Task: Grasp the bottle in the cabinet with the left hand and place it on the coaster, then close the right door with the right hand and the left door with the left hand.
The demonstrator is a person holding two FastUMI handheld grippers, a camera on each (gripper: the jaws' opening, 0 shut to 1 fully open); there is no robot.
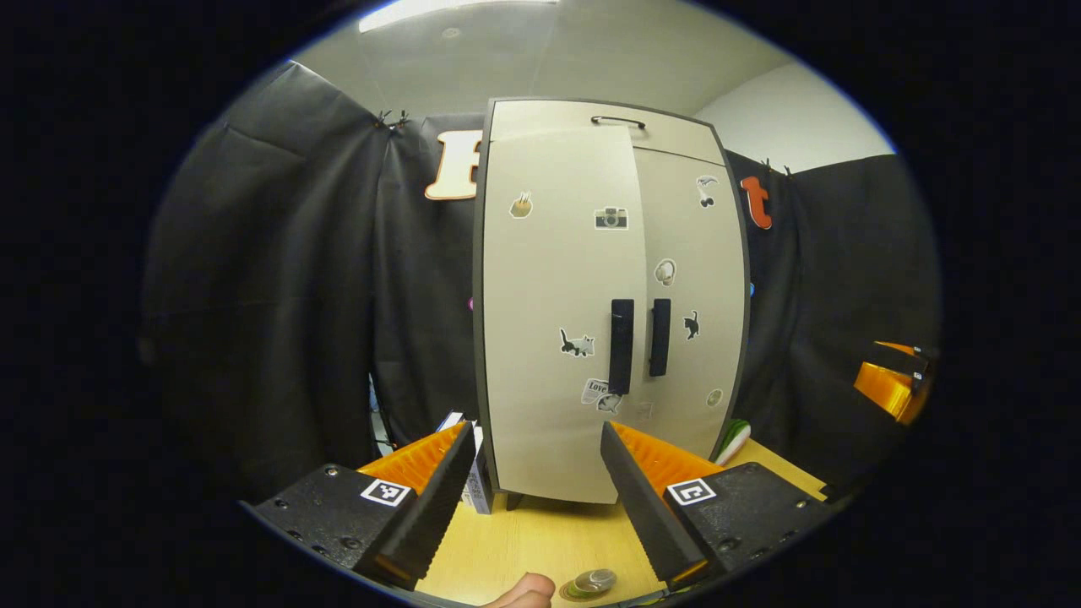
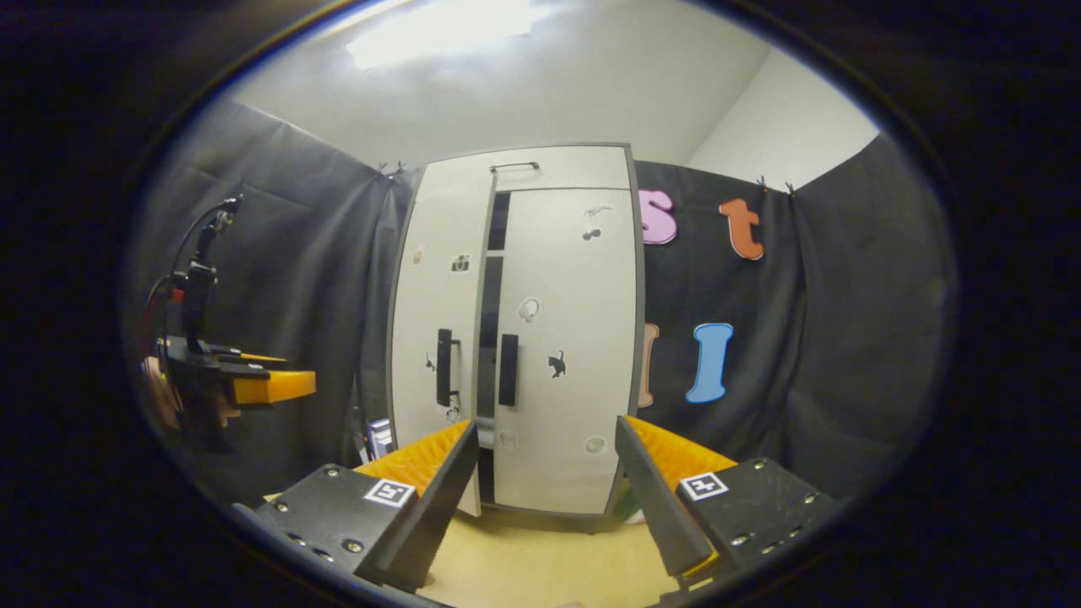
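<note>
I've got the cabinet (image 1: 608, 304) dead ahead of my left gripper (image 1: 536, 498), both fingers spread wide with bare table (image 1: 540, 540) between them and the cabinet foot. The left door (image 2: 439, 355) stands slightly ajar; in the right gripper view I see a narrow dark slit (image 2: 490, 338) between it and the right door (image 2: 566, 355), too slim for a finger. A small box (image 1: 477, 473) sits tight against the cabinet's left corner. The bottle (image 1: 591, 583) stands close under my left gripper. The right gripper (image 2: 540, 498) has open tabletop ahead.
</note>
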